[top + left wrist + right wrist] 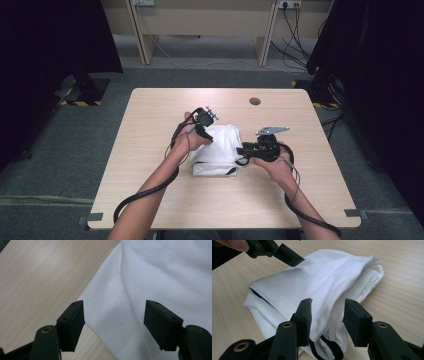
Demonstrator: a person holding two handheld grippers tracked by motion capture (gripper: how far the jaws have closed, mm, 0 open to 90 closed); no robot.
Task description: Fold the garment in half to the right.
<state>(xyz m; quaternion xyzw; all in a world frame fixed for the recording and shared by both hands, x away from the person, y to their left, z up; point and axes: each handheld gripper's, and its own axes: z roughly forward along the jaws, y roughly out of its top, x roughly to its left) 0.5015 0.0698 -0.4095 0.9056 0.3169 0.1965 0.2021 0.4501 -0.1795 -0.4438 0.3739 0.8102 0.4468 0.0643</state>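
A folded white cloth with a black trim lies at the middle of the wooden table. My left gripper hovers over the cloth's far left corner, open. In the left gripper view its jaws straddle the edge of the cloth without touching it. My right gripper sits at the cloth's right side and points left. Its jaws stand apart just above the cloth with nothing pressed between them. The left gripper shows at the top left of the right gripper view.
A round grey cable grommet is set into the table near its far edge. Cables trail from both grippers toward the near edge. Black curtains stand on both sides, and a desk frame is behind.
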